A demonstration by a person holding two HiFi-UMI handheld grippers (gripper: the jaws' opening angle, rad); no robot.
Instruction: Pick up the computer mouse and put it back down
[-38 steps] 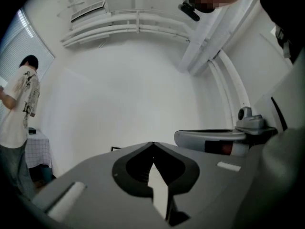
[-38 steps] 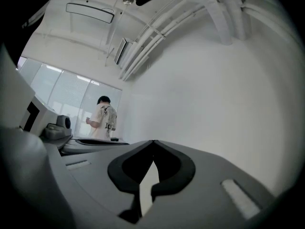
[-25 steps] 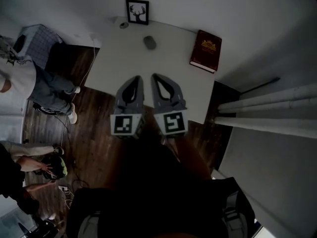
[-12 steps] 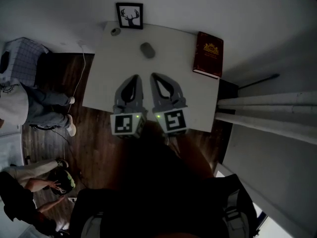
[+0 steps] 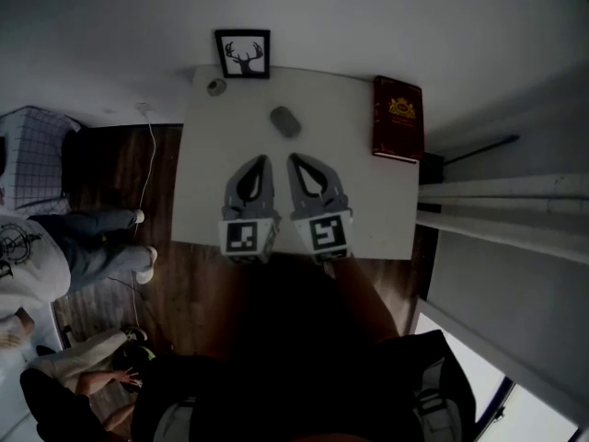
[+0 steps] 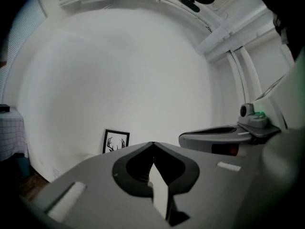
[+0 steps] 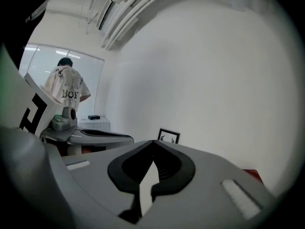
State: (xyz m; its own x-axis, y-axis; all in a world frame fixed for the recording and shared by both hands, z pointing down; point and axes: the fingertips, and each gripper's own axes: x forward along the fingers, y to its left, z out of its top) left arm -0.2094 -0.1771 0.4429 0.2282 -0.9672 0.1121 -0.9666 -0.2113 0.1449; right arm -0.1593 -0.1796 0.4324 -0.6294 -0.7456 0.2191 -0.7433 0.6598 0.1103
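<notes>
On a white table (image 5: 368, 212), the left hand-held gripper (image 5: 263, 160) and right hand-held gripper (image 5: 294, 158) hang side by side just short of the computer mouse (image 5: 285, 121). Each has its jaws pressed together, with nothing between them. The grey mouse lies untouched on the tabletop. The likeliest mishap is that jaws arriving shut would shove the mouse instead of taking it, skidding it toward the wall beyond. Its smooth, rounded shell could also squirt from a shallow pinch and drop hard. The grippers sit so close together that one may knock the other on the way in. A red book (image 5: 398, 118) lies well to the right of the mouse, out of harm's way. A framed picture (image 5: 243, 53) stands beyond the mouse and to its left, where a sliding mouse might tip it. A small round object (image 5: 216, 87) sits farther left. The book's gold crest and any title are too small to read. The picture shows an antlered deer's head and no words, and the mouse shows no brand.
</notes>
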